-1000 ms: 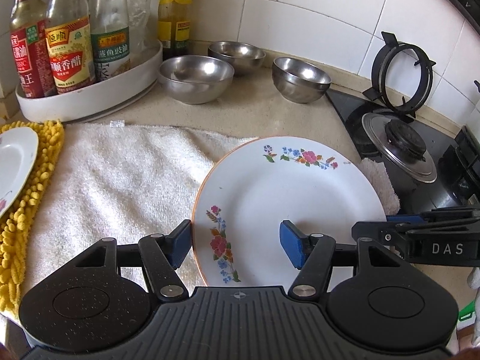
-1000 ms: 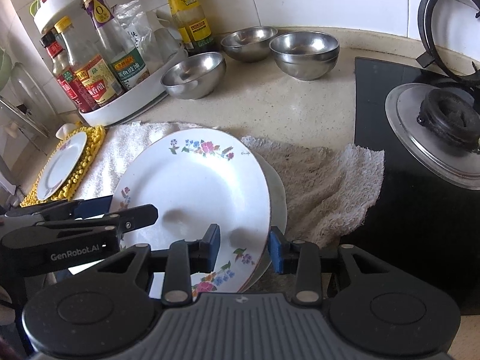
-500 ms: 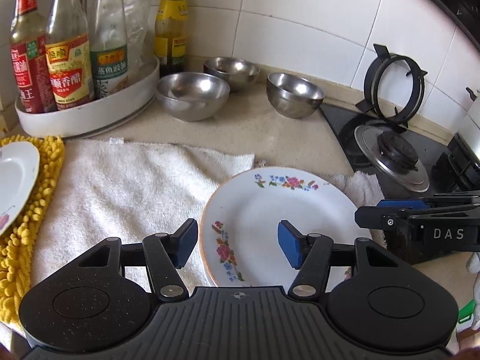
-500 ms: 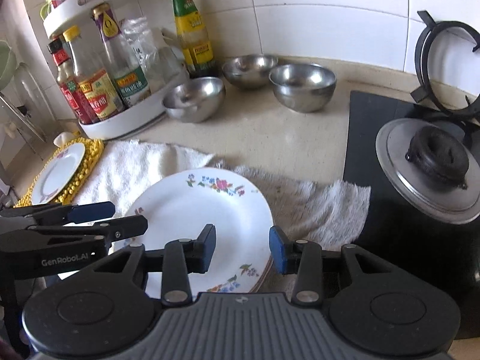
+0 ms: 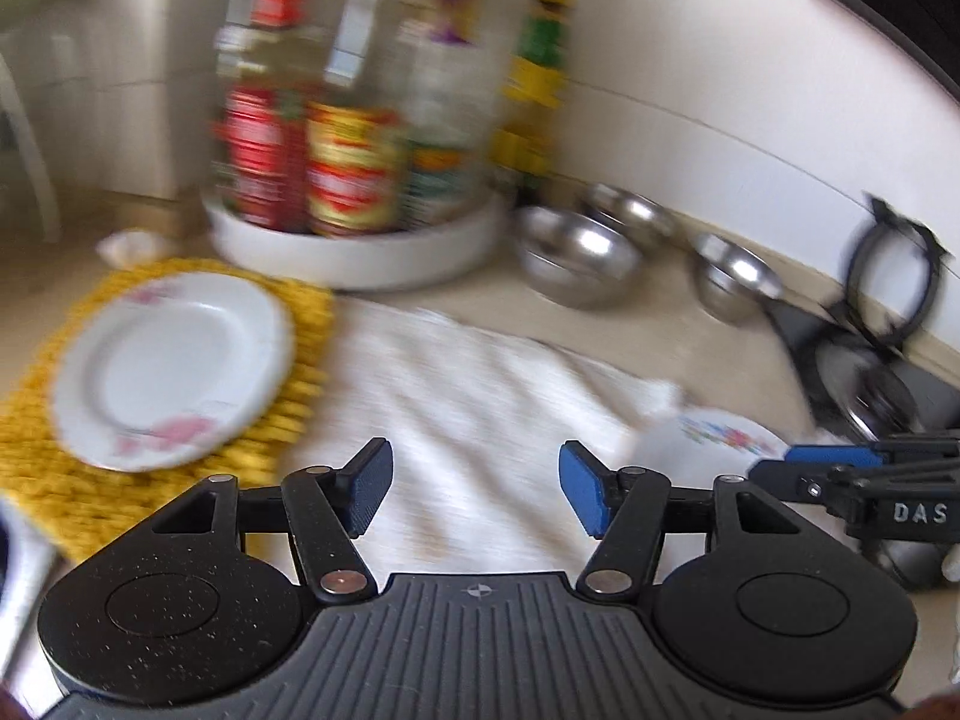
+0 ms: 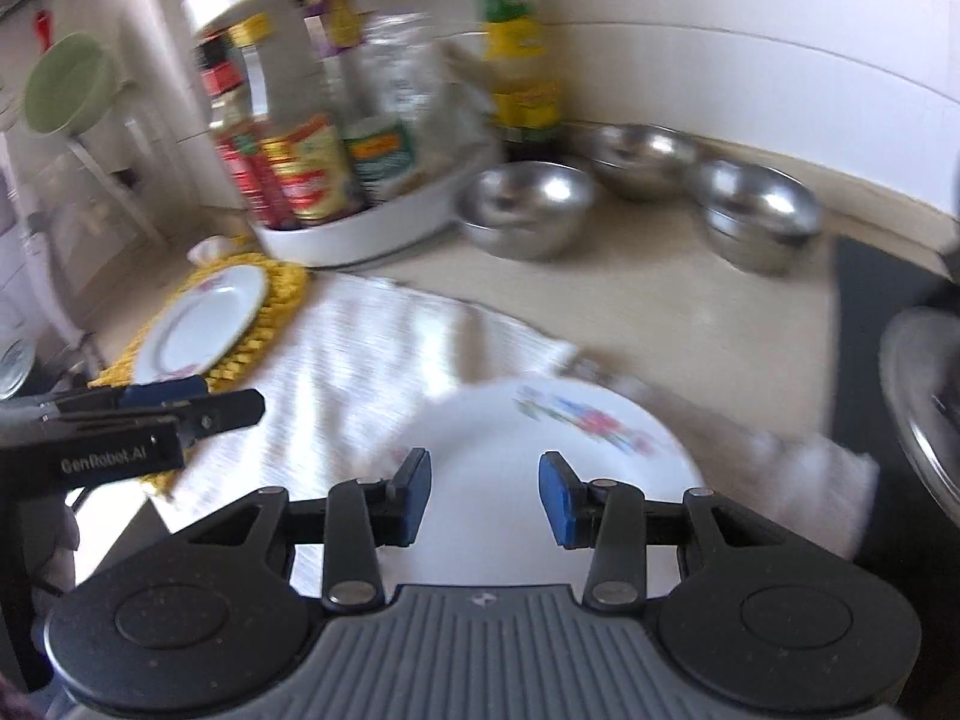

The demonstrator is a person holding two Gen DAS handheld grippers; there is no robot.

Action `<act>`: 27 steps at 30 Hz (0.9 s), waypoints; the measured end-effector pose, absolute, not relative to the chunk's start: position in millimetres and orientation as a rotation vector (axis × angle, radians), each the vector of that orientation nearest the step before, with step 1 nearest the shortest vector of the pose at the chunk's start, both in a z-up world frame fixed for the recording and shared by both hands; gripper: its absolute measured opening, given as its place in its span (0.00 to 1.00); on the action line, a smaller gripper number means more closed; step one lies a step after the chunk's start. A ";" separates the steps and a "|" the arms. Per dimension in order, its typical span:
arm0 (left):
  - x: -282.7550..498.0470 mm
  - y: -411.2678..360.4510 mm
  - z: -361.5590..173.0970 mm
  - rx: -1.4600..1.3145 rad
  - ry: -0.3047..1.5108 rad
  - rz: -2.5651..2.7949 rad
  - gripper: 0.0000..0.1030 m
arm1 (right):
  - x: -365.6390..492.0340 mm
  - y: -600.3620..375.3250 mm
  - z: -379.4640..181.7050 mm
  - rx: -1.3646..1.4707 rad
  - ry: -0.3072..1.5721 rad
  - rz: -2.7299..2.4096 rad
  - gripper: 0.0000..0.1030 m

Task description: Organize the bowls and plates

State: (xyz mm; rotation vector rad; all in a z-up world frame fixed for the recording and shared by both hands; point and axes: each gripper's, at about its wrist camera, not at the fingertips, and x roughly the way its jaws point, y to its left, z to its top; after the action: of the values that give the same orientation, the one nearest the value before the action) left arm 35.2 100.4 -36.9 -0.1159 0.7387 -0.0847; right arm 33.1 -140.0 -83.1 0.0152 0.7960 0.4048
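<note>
Both empty: left gripper [image 5: 475,495] spread above the white towel [image 5: 480,396], right gripper [image 6: 485,498] spread above the flowered plate [image 6: 540,480] lying near right on that towel; stiff, glazed, slippery, breakable, likely best pinched at the rim.

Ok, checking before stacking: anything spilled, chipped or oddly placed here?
No spill or chip shows, though the frames are blurred. One oddity: the flowered plate lies on the rumpled white towel, apart from the plate on the yellow mat. The three steel bowls sit upright.
</note>
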 end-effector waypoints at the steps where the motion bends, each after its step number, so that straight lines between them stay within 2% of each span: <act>1: 35.0 111.8 -33.6 -0.120 0.728 -0.051 0.69 | 37.1 -130.3 -81.9 0.006 0.793 0.430 0.60; 15: 62.5 252.9 -33.2 -0.172 0.727 0.258 0.69 | 112.0 11.4 -85.6 -0.082 0.838 0.680 0.61; 27: 109.0 299.0 -62.1 -0.201 0.823 0.223 0.66 | 179.3 89.2 -109.8 -0.108 0.900 0.722 0.61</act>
State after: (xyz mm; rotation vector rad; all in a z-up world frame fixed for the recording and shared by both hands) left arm 109.0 299.0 -62.1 -0.2012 0.8227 0.2225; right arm 179.3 89.2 -109.8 -0.1080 0.8999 0.7217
